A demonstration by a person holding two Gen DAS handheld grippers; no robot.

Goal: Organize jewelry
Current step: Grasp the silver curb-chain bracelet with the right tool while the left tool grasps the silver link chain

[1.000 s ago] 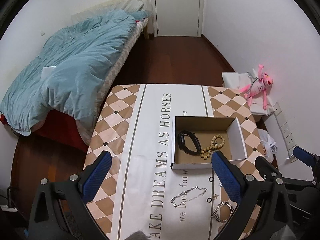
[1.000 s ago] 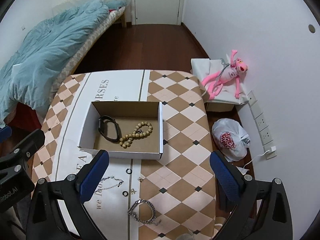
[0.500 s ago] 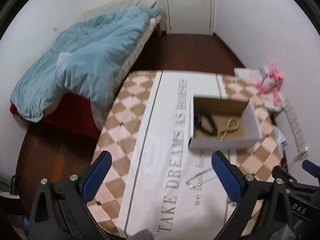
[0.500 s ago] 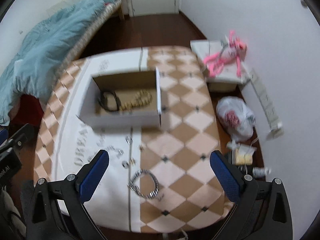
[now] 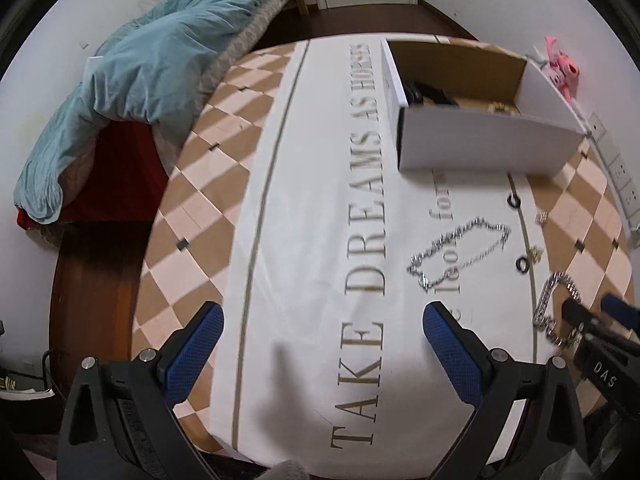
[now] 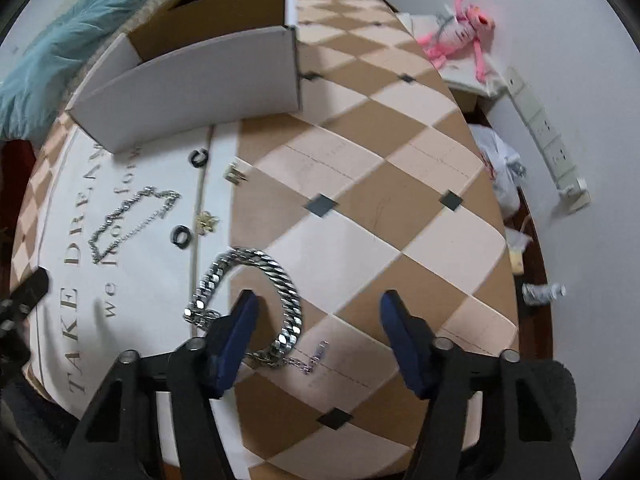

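Observation:
A thick silver chain bracelet (image 6: 256,272) lies on the table. My right gripper (image 6: 320,304) is open low over it, the left finger (image 6: 236,320) inside its loop. A thin silver chain (image 6: 128,216) (image 5: 456,248), two black rings (image 6: 181,237) (image 6: 199,157) and small gold pieces (image 6: 206,222) (image 6: 236,174) lie nearby. The white cardboard box (image 5: 480,148) (image 6: 192,88) holds a black band (image 5: 428,94) and beads (image 5: 500,108). My left gripper (image 5: 320,344) is open and empty over the tablecloth. The bracelet (image 5: 548,304) and right gripper show at right in the left wrist view.
The table has a checked cloth (image 6: 360,208) with a white lettered runner (image 5: 320,240). A bed with a blue duvet (image 5: 140,80) stands left. A pink plush toy (image 6: 460,36), a plastic bag (image 6: 496,164) and a power strip (image 6: 548,144) lie by the right wall.
Both grippers have dropped low and forward toward the table. The right gripper has come down onto the thick bracelet. The box now sits farther up in both views.

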